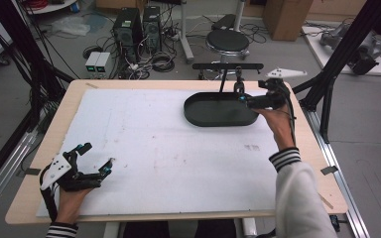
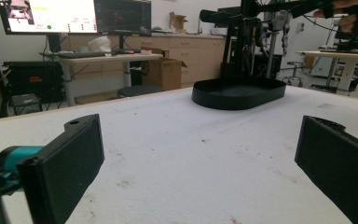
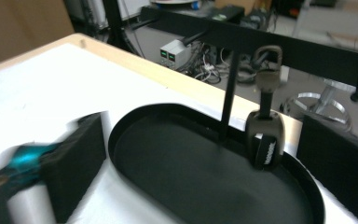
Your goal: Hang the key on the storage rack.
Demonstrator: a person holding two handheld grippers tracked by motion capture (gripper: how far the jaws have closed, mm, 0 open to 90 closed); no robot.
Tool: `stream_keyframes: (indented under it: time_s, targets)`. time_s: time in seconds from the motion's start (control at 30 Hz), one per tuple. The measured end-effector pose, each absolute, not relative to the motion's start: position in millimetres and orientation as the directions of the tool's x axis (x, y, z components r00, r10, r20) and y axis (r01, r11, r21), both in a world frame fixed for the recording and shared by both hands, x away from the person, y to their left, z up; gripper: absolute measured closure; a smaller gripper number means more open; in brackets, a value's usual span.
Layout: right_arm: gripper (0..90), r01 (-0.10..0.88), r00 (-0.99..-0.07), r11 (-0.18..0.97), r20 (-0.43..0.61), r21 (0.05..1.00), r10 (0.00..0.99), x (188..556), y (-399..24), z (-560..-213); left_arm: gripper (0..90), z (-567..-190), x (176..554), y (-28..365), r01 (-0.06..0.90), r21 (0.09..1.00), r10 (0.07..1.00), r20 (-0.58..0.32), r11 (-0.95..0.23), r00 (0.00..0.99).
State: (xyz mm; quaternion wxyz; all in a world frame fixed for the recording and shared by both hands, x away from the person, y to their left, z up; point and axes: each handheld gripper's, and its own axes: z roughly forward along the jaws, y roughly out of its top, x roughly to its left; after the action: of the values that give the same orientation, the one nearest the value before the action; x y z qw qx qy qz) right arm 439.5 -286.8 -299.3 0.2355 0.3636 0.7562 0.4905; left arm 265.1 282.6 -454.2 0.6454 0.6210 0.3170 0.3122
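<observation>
The work in hand is a key fob [image 3: 265, 140] that hangs by its strap and clip from the crossbar [image 3: 279, 46] of a black stand. The stand rises on a thin post [image 3: 228, 98] out of a shallow black oval tray [image 1: 194, 113] at the far right of the counter [image 1: 49, 148]. The fob hangs free just above the tray floor, so the tray likely serves to catch anything that slips off the bar.

The right gripper [image 1: 245, 100] sits at the right end of the tray, close to the hanging fob. Its jaws stand wide open with nothing between them: in the right gripper view the fob hangs ahead in the gap and the pads do not press on it. Judged from this, the fob hangs on the bar and is released.

The left gripper [image 1: 96, 158] rests low at the near left of the counter, well apart from the tray. Its jaws are also open and empty, which keeps it out of the working area.

A white foam sheet [image 1: 168, 158] covers the counter and bears faint marks. The post stands just beside the fob and is the nearest obstruction to any approach; the crossbar limits access from above. Beyond the counter are a stool [image 1: 227, 40], computer towers [image 1: 129, 27] and loose cables on the floor.
</observation>
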Motion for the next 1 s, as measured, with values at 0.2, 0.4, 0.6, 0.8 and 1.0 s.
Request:
stream_keyframes:
  time_s: [0.2,0.4,0.6,0.8,1.0]
  targets:
    - [0.4,0.184,-0.684,0.188,-0.011,0.965,0.729,384,-312,-315,1.7,-454,265,283,-0.012,0.999,0.796,-0.017,0.03,0.605]
    - [0.4,0.097,-0.718,0.151,-0.036,0.984,0.695,341,-325,-341,1.7,-454,265,283,-0.011,0.999,0.796,-0.018,0.031,0.605]
    - [0.4,0.046,-0.705,0.113,-0.048,0.993,0.707,316,-330,-377,1.7,-454,265,282,-0.016,0.999,0.796,-0.015,0.031,0.605]
    - [0.4,-0.023,-0.666,0.068,-0.066,0.997,0.743,304,-332,-414,1.7,-454,264,282,-0.019,0.999,0.797,-0.015,0.034,0.604]
    - [0.4,-0.025,-0.67,0.054,-0.056,0.998,0.741,304,-332,-434,1.7,-454,264,282,-0.021,0.999,0.797,-0.013,0.033,0.603]
